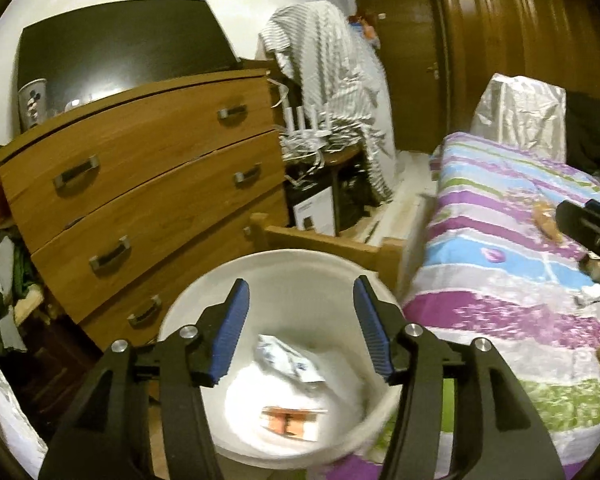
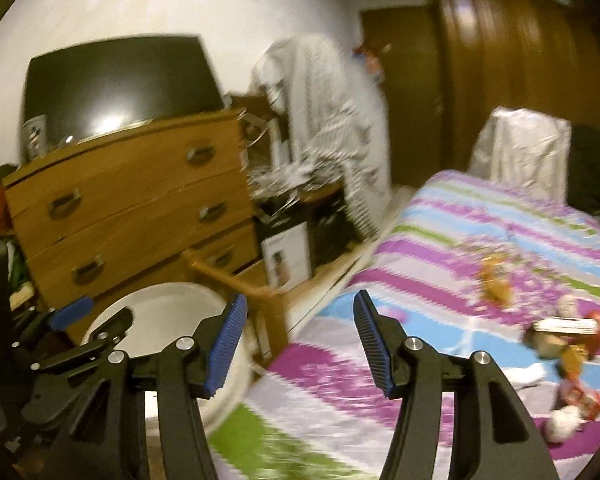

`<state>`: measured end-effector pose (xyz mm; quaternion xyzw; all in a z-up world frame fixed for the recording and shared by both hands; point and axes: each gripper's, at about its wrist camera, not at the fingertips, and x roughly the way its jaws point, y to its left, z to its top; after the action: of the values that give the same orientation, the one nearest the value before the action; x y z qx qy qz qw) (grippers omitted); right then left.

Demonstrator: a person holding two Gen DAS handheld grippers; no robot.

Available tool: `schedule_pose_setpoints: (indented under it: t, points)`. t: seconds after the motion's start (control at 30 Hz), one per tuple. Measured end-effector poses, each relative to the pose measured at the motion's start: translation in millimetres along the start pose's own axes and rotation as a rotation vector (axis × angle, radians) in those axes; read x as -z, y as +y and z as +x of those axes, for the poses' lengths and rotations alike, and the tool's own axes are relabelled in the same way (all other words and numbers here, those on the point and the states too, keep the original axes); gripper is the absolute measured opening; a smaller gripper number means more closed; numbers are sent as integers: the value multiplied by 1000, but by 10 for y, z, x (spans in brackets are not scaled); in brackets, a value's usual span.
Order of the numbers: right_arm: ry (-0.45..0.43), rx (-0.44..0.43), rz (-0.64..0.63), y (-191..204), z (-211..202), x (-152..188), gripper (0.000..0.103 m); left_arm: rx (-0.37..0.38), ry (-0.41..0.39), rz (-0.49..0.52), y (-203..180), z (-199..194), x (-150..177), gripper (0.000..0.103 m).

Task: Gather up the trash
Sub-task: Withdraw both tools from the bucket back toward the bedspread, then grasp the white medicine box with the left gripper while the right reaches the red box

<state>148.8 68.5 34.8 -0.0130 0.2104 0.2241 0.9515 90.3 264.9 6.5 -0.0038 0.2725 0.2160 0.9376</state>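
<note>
Hovering over the white bin (image 1: 260, 276), the left gripper (image 1: 302, 332) has jaws spread and empty; the right gripper (image 2: 300, 336), lower centre above the bed (image 2: 440, 232), likewise.

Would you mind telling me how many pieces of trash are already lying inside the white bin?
2 visible in the white bin: a crumpled white-and-blue wrapper near the middle, and an orange-and-white packet nearer the camera. More may be hidden under the white liner.
</note>
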Motion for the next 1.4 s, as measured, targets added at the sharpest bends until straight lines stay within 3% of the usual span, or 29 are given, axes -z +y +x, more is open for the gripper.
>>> schedule_pose_setpoints:
  t: [0.1, 0.33, 0.57, 0.7, 0.93, 1.1, 1.2, 1.27, 1.4]
  points:
    - [-48, 68, 20, -325, -221, 103, 57, 40, -25, 4, -200, -98, 13, 64]
    - [-63, 194, 66, -1088, -628, 415, 58, 130, -23, 58, -828, -237, 168, 69]
    - [1, 270, 164, -2000, -928, 835, 59, 235, 54, 129, -1441, -281, 476, 78]
    - [49, 288, 211, -2550, -1123, 1114, 66, 300, 104, 157, -1680, -292, 689, 78]
    - [176, 177, 258, -3452, -1282, 1542, 77, 437, 171, 179, -1937, -220, 942, 78]
    - [228, 57, 253, -3865, -1069, 1524, 82, 488, 184, 224, -2174, -83, 667, 78]
    - [248, 7, 224, -3961, -826, 1372, 83, 533, 148, 348, -2499, -11, 280, 78]
    - [282, -57, 227, -4041, -631, 1302, 84, 621, 171, 492, -2844, 65, 56, 78]
    - [370, -177, 214, -4138, -260, 1246, 84, 726, 37, 800, -3668, 223, -329, 78]
